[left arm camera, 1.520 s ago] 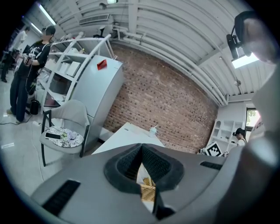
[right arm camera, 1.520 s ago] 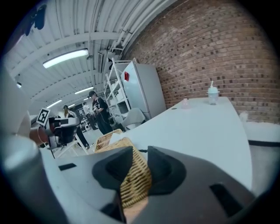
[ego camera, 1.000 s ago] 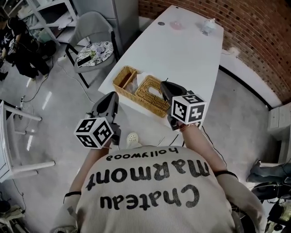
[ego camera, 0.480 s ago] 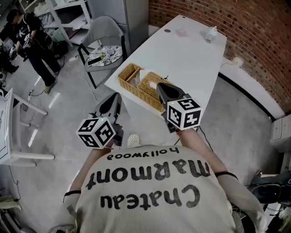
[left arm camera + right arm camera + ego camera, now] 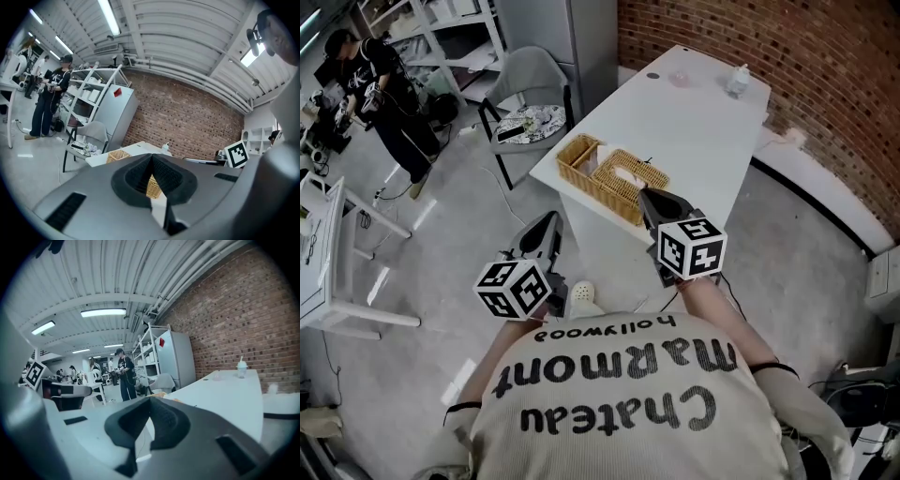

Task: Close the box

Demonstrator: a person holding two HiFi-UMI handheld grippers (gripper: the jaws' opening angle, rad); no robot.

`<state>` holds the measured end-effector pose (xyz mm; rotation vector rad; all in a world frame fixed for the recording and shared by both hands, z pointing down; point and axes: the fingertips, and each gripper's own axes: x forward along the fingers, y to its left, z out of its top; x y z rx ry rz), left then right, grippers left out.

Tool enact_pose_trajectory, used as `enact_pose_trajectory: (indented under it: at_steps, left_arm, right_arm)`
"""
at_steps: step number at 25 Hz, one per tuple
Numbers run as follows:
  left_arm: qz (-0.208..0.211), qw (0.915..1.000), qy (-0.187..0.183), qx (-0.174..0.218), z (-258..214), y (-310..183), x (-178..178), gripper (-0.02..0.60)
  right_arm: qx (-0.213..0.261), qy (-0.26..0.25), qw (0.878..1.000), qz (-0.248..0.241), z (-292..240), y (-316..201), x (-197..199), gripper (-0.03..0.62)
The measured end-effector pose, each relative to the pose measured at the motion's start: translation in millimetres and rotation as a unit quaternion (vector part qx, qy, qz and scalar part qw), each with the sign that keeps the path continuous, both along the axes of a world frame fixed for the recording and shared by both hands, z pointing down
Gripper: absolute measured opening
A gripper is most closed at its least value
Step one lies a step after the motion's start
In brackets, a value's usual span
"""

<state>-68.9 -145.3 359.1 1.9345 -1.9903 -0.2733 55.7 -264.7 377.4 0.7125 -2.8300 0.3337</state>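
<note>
A woven wicker box point(image 5: 614, 175) lies near the front edge of the white table point(image 5: 703, 122); a flat lid covers its larger part, and a small section at its left end stands uncovered. My right gripper point(image 5: 654, 199) hangs just short of the table's edge, apart from the box, its jaws shut with nothing in them. My left gripper point(image 5: 546, 232) hovers over the floor, lower left of the table, jaws also shut and empty. In the left gripper view the box point(image 5: 117, 155) shows ahead beyond the left gripper point(image 5: 151, 157). The right gripper point(image 5: 149, 402) points along the table point(image 5: 225, 390).
A grey chair point(image 5: 530, 117) with a phone on its patterned cushion stands left of the table. A cup point(image 5: 737, 80) and a pink item point(image 5: 680, 78) sit at the table's far end. A person point(image 5: 384, 84) stands far left by shelves. A brick wall runs behind.
Both grippers have drawn back from the box toward me. The right one, earlier beside the box's near edge, now hangs off the table's front; the box looks farther away in both gripper views.
</note>
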Motion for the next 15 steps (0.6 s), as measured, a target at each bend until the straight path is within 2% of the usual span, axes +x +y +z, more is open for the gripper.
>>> enact_pose_trajectory:
  at_steps: [15]
  left_arm:
    - [-0.003,0.9997,0.014,-0.02,16,52,23,0.002]
  right_arm:
    - [-0.016,0.017,1.0,0.002,17,50,28,0.003]
